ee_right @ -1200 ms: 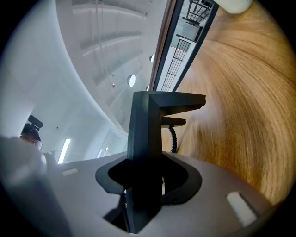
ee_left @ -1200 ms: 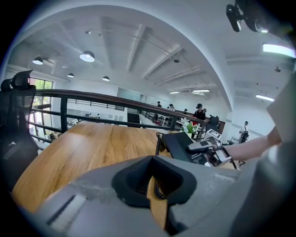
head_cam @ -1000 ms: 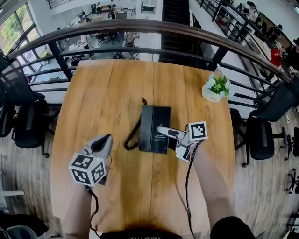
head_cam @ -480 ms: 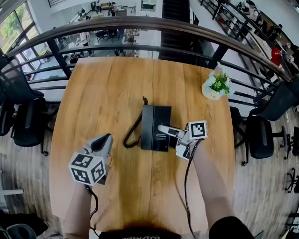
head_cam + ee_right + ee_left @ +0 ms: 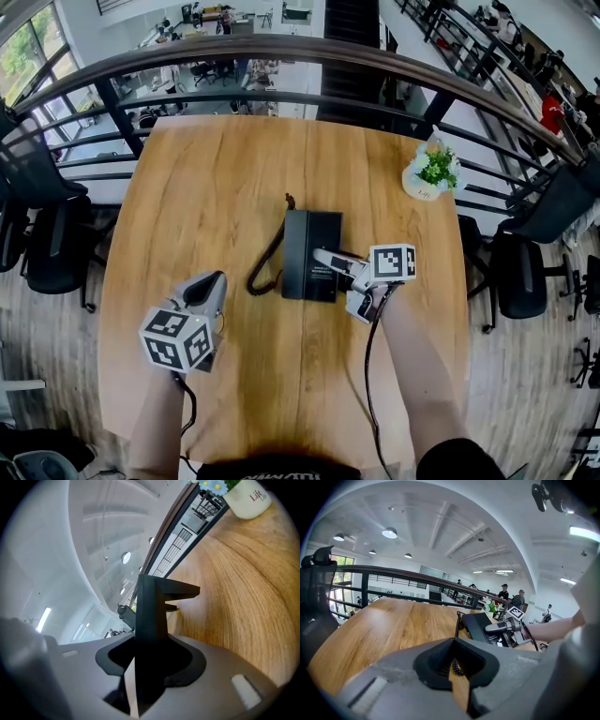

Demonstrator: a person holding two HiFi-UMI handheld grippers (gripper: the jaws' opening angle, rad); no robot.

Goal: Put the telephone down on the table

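At the near left of the table, the left gripper is held with jaws drawn together on nothing. Mid-table, the black telephone is pinched at its right edge by the right gripper. It is judged stiff and fairly heavy. An edge hold may let it tilt, and the coiled cord may drag.

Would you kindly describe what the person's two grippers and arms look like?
The left gripper and right gripper are grey with tapered jaws. Each carries a white cube with black square markers. A thin black cable runs back from each. The forearms are bare; no sleeves show.
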